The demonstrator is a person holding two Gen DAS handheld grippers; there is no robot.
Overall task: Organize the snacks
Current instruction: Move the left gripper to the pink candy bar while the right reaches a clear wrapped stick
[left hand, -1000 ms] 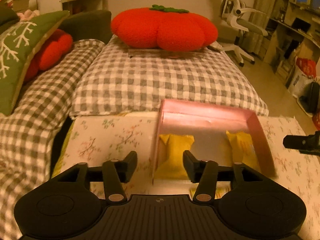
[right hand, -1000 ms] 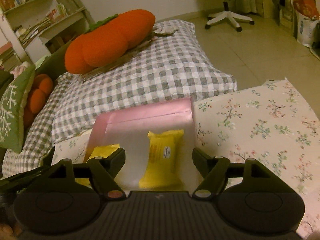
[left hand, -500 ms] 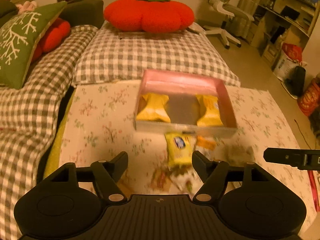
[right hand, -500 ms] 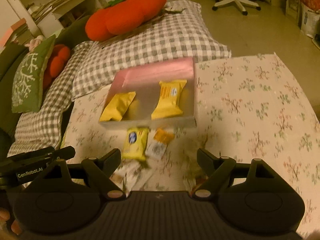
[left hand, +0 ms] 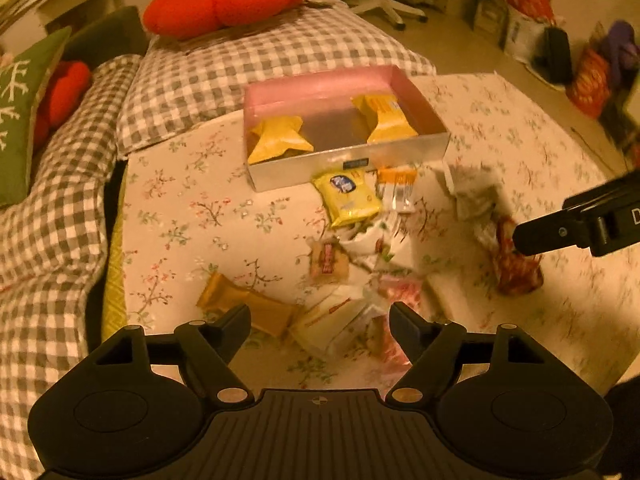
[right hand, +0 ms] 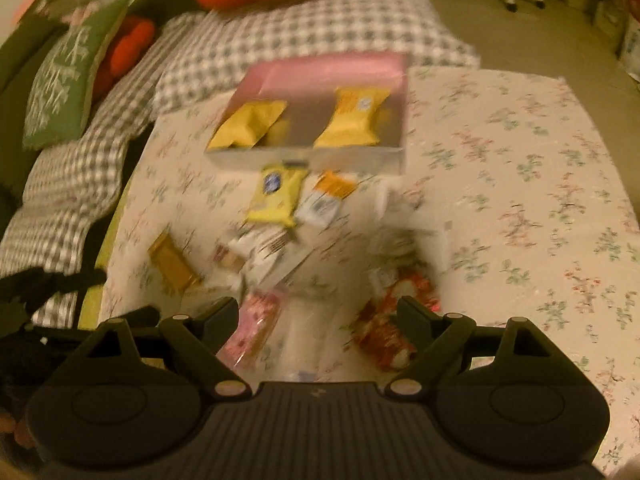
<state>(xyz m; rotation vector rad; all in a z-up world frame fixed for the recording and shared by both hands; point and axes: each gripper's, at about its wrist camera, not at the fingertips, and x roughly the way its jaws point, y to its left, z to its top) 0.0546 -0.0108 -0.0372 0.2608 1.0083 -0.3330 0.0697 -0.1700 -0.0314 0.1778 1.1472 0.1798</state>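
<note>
Both grippers have drawn back from the box (left hand: pixel 348 160); the left gripper (left hand: pixel 320 318) and right gripper (right hand: pixel 318 312) have just been opening and hold nothing. On the flowered cloth (left hand: pixel 180 216) near its far edge, the box lies long side across, holding two yellow packets (left hand: pixel 280 142). Loose snacks (left hand: pixel 348 196) lie between box and grippers, blurred in the right view.

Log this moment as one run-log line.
left tool: open, empty, jaws just widened | right tool: open, empty, jaws just widened | pink box: two yellow packets inside | loose snacks: on floral cloth
</note>
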